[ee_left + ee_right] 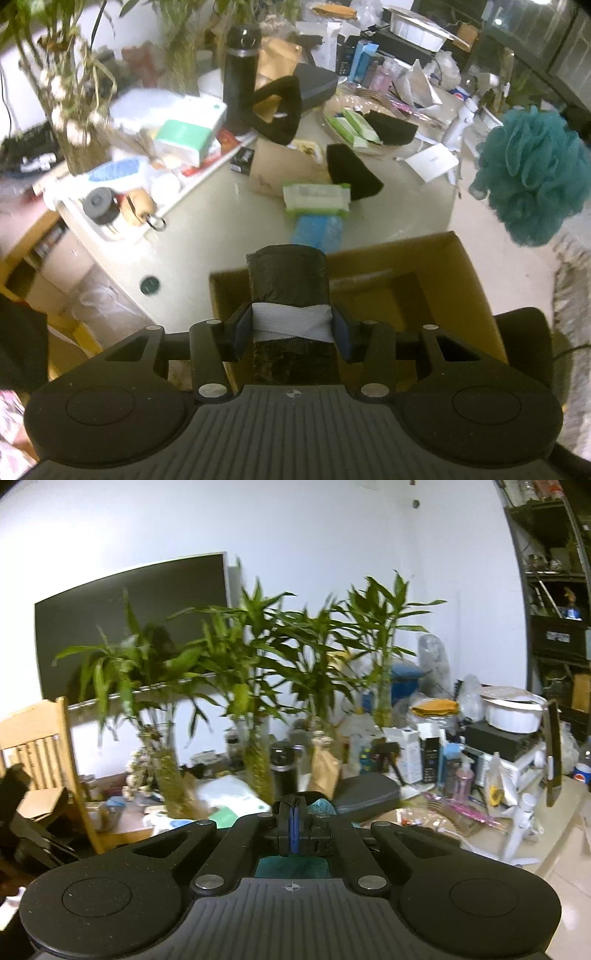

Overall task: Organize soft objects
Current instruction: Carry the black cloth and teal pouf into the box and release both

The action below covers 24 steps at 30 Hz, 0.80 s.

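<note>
We are holding a black roll [288, 280] banded with grey tape between the pads of the left gripper [291, 328], its jaws part-way apart and pressing on the roll's sides; the roll is pointing forward and is hanging over the open cardboard box [458, 266], whose brown flaps and inner walls are showing behind and beside it; the box is standing just in front of the pale table [221, 229]; on the table beyond the roll, a blue packet [319, 229] is lying nearest the box, touching a green-edged pack of wipes [316, 197], with black foam pieces [352, 173] beside that and a black flask [240, 77] standing upright farther back; a teal mesh bath pouf [533, 177] is hanging in the air at the right edge of the left wrist view, above the floor and apart from the table; the right gripper [294, 829] is clenched fully, blue pads meeting, and teal mesh [291, 866] is showing just below and just beyond the fingers, so it is evidently pinching part of the pouf, though we cannot tell what exactly the pads are pinching; ahead of it, bamboo plants [258, 657] are standing along the white wall, with a wooden chair [44, 746] at left.
</note>
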Tool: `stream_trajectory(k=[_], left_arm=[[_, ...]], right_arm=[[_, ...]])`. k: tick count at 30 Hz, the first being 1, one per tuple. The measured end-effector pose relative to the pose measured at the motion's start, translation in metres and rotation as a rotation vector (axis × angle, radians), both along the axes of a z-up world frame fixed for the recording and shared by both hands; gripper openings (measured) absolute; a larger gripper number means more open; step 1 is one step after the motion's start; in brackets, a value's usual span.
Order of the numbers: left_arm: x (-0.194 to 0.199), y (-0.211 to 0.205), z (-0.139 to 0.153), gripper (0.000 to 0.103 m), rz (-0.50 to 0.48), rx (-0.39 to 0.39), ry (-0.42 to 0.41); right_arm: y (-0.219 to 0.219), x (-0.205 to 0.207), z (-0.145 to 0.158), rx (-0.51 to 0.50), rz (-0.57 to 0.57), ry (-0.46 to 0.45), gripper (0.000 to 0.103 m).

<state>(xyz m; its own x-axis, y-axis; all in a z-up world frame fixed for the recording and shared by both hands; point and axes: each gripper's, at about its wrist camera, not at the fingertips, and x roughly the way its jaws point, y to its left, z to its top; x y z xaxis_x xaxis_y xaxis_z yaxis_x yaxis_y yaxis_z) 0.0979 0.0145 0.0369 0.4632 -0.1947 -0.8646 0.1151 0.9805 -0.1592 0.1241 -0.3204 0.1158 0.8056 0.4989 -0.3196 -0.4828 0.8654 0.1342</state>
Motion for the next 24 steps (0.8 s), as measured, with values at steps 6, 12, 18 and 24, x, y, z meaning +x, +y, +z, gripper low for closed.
stream_trajectory(k=[6,12,18,24], left_arm=[[-0.003,0.008,-0.015,0.044,0.026,-0.111,0.059],[0.000,0.011,-0.027,0.045,0.043,-0.185,0.067],[0.000,0.024,-0.034,0.075,0.104,-0.286,0.052],[-0.009,0.028,-0.031,0.077,0.113,-0.223,0.015]], right_arm=[[0.007,-0.026,0.005,0.032,0.065,0.011,0.003],[0.019,-0.039,0.000,0.055,0.110,0.035,0.003],[0.028,-0.046,-0.007,0.064,0.163,0.075,0.003],[0.037,-0.054,-0.016,0.076,0.220,0.120,0.003]])
